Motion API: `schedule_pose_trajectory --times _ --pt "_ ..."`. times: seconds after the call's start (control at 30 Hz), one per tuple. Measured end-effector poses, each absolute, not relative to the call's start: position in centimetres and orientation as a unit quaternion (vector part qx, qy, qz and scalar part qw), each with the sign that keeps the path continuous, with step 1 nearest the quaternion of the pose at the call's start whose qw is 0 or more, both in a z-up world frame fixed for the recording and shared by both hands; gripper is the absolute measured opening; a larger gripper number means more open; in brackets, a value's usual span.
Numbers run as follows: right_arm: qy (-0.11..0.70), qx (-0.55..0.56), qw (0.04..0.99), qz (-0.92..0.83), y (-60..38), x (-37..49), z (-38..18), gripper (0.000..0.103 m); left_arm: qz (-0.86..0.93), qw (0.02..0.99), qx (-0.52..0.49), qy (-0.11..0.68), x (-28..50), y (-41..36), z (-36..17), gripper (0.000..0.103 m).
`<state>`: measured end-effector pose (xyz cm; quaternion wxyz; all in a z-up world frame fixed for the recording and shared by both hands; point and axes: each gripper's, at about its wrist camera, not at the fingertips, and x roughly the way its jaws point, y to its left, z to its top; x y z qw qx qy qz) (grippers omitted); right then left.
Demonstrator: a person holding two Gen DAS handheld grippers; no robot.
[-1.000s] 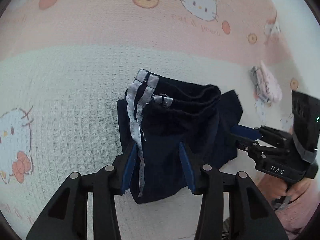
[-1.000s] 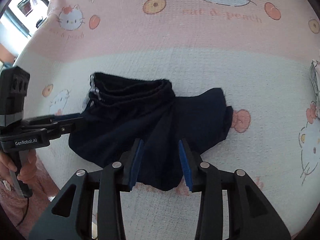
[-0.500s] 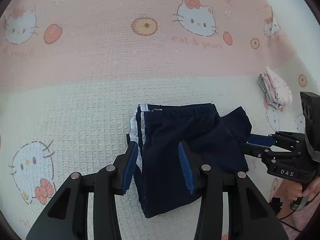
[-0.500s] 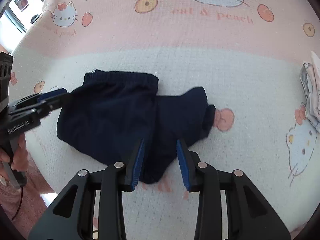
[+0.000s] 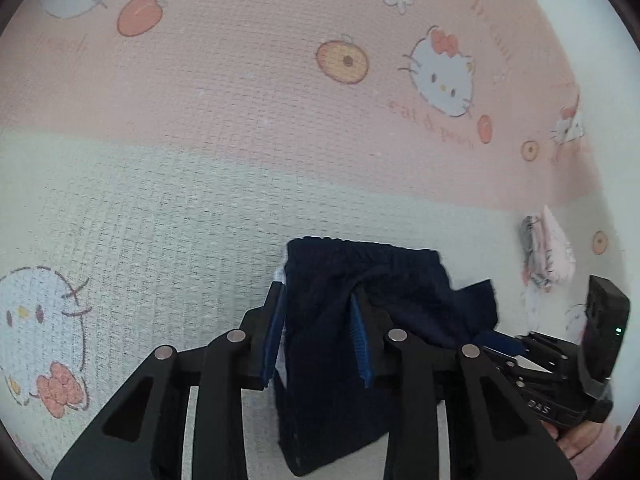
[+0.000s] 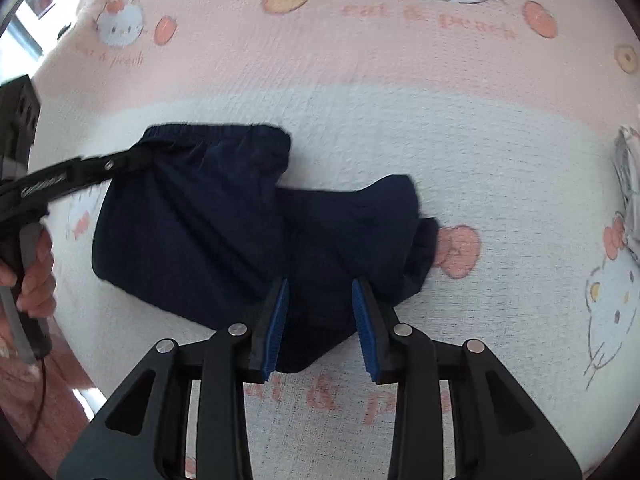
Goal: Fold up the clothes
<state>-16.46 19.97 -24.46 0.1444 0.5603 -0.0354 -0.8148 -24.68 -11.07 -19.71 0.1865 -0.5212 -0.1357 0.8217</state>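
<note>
The pink-and-white bed cover [image 6: 400, 128] fills both views, and the navy shorts [image 6: 224, 224] lie doubled over near its front edge. The left hand-held gripper [image 5: 318, 332] has its fingers apart, seemingly straddling the waistband corner. The right hand-held gripper [image 6: 320, 320] gapes over the hem. Any tug could drag that top layer and undo the fold. "eat & peach" is printed on the cover; "DAS" shows on the right tool.

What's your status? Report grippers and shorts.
Left gripper open over navy shorts. Right gripper open at the hem. Nothing in the way.
</note>
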Motion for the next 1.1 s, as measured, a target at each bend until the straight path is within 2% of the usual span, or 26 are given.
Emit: schedule_pose_trajectory --times 0.13,0.27,0.47,0.6,0.7,0.77,0.83,0.97,1.1 --pt "-0.039 0.548 0.157 -0.821 19.9 -15.9 -23.5 0.033 0.824 0.165 -0.533 -0.096 -22.4 -9.9 -19.0 0.037" --pt "-0.017 0.576 0.137 -0.806 19.9 -15.1 -24.2 0.033 0.801 0.114 -0.580 -0.096 -20.5 -10.5 -20.5 0.037" --pt "-0.011 0.573 0.119 -0.810 20.6 -13.4 -22.3 0.034 0.772 0.084 -0.609 -0.162 -17.7 -11.5 -23.1 0.037" --pt "0.010 0.575 0.126 -0.808 19.4 -13.1 -21.4 0.034 0.783 0.078 -0.602 -0.131 -17.7 -10.6 -23.6 0.036" --pt "0.054 0.589 0.125 -0.796 18.5 -13.1 -22.1 0.034 0.785 0.077 -0.608 -0.089 -17.8 -10.1 -23.7 0.026" --pt "0.093 0.596 0.114 -0.789 18.4 -12.7 -22.8 0.034 0.779 0.080 -0.619 -0.053 -17.7 -9.8 -23.6 0.027" --pt "0.098 0.594 0.118 -0.790 18.9 -12.2 -22.6 0.034 0.773 0.081 -0.629 -0.025 -17.7 -9.6 -23.4 0.030" --pt "0.089 0.601 0.114 -0.786 20.0 -11.7 -21.7 0.034 0.774 0.087 -0.626 -0.033 -17.7 -10.2 -21.7 0.031" --pt "0.088 0.581 0.114 -0.801 20.1 -12.4 -20.2 0.035 0.810 0.117 -0.575 -0.009 -18.9 -9.0 -19.3 0.031"
